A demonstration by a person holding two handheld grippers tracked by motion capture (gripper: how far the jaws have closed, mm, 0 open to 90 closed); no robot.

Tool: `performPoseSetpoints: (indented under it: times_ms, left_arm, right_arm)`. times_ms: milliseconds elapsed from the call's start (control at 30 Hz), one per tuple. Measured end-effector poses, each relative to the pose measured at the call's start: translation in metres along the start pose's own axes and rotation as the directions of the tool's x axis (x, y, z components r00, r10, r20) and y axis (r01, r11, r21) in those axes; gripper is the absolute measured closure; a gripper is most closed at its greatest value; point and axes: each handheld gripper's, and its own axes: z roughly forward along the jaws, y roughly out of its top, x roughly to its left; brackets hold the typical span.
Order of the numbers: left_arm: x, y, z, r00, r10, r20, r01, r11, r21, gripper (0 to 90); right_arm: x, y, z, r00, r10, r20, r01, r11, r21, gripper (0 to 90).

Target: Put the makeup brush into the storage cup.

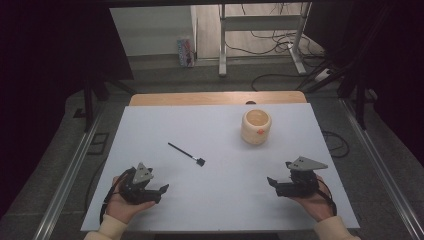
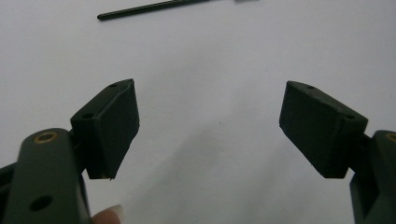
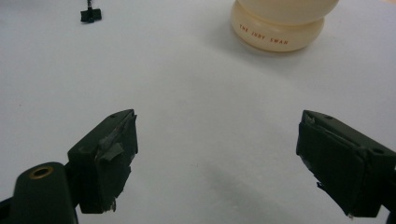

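Note:
A cream, rounded cup (image 1: 256, 126) stands upright at the back right of the white table sheet (image 1: 220, 200); the right gripper view shows its base (image 3: 279, 32) with small red lettering. A thin black stick with a small black head (image 1: 186, 153) lies flat left of centre. Its shaft (image 2: 154, 8) shows in the left gripper view and its head (image 3: 90, 15) in the right gripper view. My left gripper (image 1: 159, 184) is at the front left, open and holding nothing (image 2: 210, 126), a short way in front of the stick. My right gripper (image 1: 279, 173) is at the front right, open with nothing between its jaws (image 3: 217, 158), in front of the cup.
A wooden table edge (image 1: 215, 98) runs behind the white sheet. Beyond it are a metal frame's legs (image 1: 222, 45), cables on the floor (image 1: 280, 40) and a small colourful box (image 1: 185, 52). Metal rails (image 1: 75, 160) flank the table.

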Motion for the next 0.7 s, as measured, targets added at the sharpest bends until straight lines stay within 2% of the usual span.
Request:
performPoseSetpoints:
  times_ms: [233, 500, 700]
  left_arm:
    - [-0.003, -0.005, -0.005, 0.9999, 0.004, -0.01, -0.004, 1.0, 0.004, 20.5]
    - [-0.001, -0.011, -0.012, 0.9995, -0.011, -0.029, 0.011, 0.9999, 0.0, 20.5]
    - [-0.003, -0.009, -0.008, 0.9996, 0.003, -0.028, -0.002, 1.0, 0.006, 20.5]
  right_arm:
    - [0.004, 0.005, 0.003, 0.9997, -0.016, 0.019, 0.016, 0.9997, -0.016, 10.8]
    - [0.011, 0.009, 0.008, 0.9996, -0.026, -0.005, 0.026, 0.9996, -0.012, 11.3]
    - [0.008, 0.007, 0.006, 0.9997, -0.021, -0.015, 0.021, 0.9998, -0.003, 11.6]
